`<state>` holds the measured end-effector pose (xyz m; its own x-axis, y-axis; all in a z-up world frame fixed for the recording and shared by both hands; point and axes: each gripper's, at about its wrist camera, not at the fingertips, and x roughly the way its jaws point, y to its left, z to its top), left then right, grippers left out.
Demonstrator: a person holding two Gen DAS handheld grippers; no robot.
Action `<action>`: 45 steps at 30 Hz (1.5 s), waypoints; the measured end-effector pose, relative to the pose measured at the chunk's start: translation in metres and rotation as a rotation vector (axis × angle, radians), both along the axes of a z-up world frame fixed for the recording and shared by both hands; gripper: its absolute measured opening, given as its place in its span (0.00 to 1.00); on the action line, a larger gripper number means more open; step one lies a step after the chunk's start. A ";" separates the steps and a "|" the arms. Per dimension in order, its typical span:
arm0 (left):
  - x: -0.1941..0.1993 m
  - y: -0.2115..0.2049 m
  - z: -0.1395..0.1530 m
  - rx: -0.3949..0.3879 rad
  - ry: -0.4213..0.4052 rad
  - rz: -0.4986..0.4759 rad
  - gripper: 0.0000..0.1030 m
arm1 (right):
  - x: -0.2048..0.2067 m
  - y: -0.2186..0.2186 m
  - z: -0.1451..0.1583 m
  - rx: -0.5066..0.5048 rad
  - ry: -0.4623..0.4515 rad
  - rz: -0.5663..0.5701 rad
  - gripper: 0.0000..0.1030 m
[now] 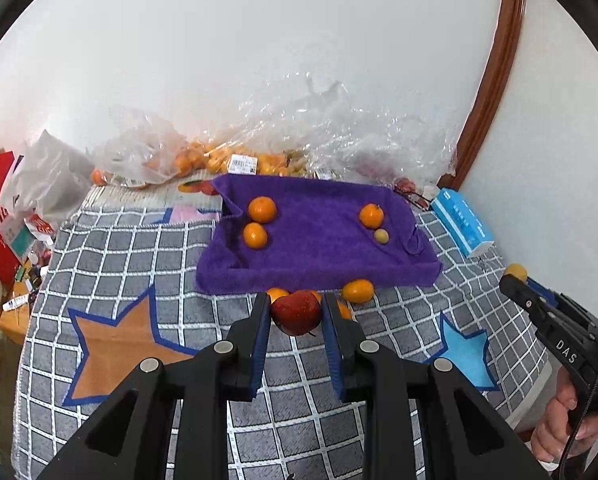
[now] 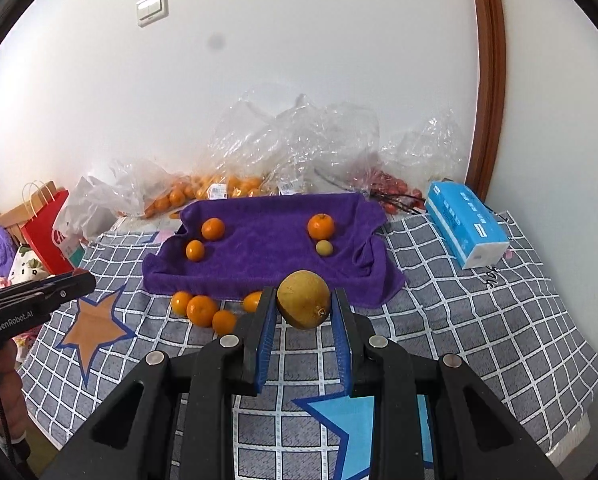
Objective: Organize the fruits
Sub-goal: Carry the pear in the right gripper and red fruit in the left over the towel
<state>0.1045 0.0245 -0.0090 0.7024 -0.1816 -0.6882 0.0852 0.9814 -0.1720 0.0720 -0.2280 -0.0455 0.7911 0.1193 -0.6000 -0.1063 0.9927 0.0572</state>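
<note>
My left gripper [image 1: 295, 300] is shut on a red apple [image 1: 296, 312], held above the checked cloth in front of the purple towel-lined tray [image 1: 319, 268]. My right gripper [image 2: 304, 295] is shut on a yellow-brown round fruit [image 2: 304, 299], also raised before the tray [image 2: 259, 280]. On the towel lie two oranges at the left [image 2: 213, 228], [image 2: 195, 250], one orange at the right [image 2: 321, 226] and a small greenish fruit [image 2: 324, 248]. Several loose oranges [image 2: 201, 310] sit on the cloth by the tray's front edge.
Clear plastic bags of oranges [image 2: 203, 190] and red fruit [image 2: 391, 188] line the wall behind the tray. A blue tissue pack [image 2: 465, 224] lies at the right. A red paper bag [image 2: 47, 224] stands off the left edge. The grey checked cloth [image 2: 479, 320] covers the table.
</note>
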 end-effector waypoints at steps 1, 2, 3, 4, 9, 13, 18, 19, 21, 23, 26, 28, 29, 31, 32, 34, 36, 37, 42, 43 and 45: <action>0.002 0.001 0.002 -0.007 -0.002 0.001 0.24 | 0.000 0.000 0.000 -0.001 -0.001 -0.001 0.26; 0.003 0.002 0.004 -0.011 -0.004 0.001 0.24 | 0.001 0.001 0.001 -0.002 -0.002 -0.002 0.26; 0.004 0.003 0.006 -0.017 -0.006 0.002 0.24 | 0.002 0.001 0.003 -0.002 -0.003 -0.003 0.26; 0.005 0.003 0.008 -0.019 -0.008 0.003 0.24 | 0.004 0.001 0.004 0.000 -0.005 -0.003 0.26; 0.011 0.004 0.014 -0.018 -0.020 0.004 0.24 | 0.009 -0.001 0.010 -0.001 -0.012 -0.012 0.26; 0.014 0.004 0.017 -0.018 -0.027 0.005 0.24 | 0.012 -0.002 0.013 -0.007 -0.016 -0.021 0.26; 0.018 0.006 0.013 -0.019 -0.023 0.007 0.24 | 0.016 -0.006 0.013 -0.011 -0.018 -0.030 0.26; 0.019 0.007 0.011 -0.020 -0.019 0.011 0.24 | 0.018 -0.007 0.012 -0.013 -0.018 -0.032 0.26; 0.022 0.010 0.008 -0.027 -0.010 0.017 0.24 | 0.019 -0.008 0.010 -0.014 -0.018 -0.034 0.26; 0.025 0.014 0.006 -0.032 -0.003 0.022 0.24 | 0.022 -0.010 0.009 -0.014 -0.016 -0.040 0.26; 0.030 0.018 0.003 -0.037 0.006 0.027 0.24 | 0.025 -0.012 0.007 -0.008 -0.013 -0.046 0.26; 0.034 0.019 0.002 -0.040 0.013 0.029 0.24 | 0.028 -0.014 0.006 -0.007 -0.013 -0.054 0.26; 0.036 0.020 0.002 -0.040 0.015 0.028 0.24 | 0.029 -0.014 0.006 -0.005 -0.012 -0.056 0.26; 0.039 0.021 0.002 -0.036 0.015 0.028 0.24 | 0.032 -0.016 0.006 -0.003 -0.013 -0.061 0.26; 0.040 0.021 0.003 -0.035 0.014 0.028 0.24 | 0.034 -0.016 0.006 -0.003 -0.014 -0.063 0.26; 0.045 0.022 0.002 -0.036 0.017 0.028 0.24 | 0.038 -0.018 0.005 -0.001 -0.011 -0.067 0.26; 0.048 0.023 0.001 -0.034 0.021 0.025 0.24 | 0.042 -0.019 0.005 -0.001 -0.008 -0.070 0.26; 0.050 0.024 0.000 -0.034 0.023 0.026 0.24 | 0.046 -0.019 0.004 -0.001 -0.005 -0.071 0.26; 0.064 0.027 -0.007 -0.038 0.043 0.029 0.24 | 0.060 -0.021 -0.003 0.001 0.013 -0.076 0.26; 0.065 0.027 -0.009 -0.038 0.047 0.029 0.24 | 0.064 -0.020 -0.005 0.001 0.019 -0.075 0.26; 0.072 0.027 -0.013 -0.036 0.059 0.030 0.24 | 0.069 -0.019 -0.009 -0.003 0.030 -0.072 0.26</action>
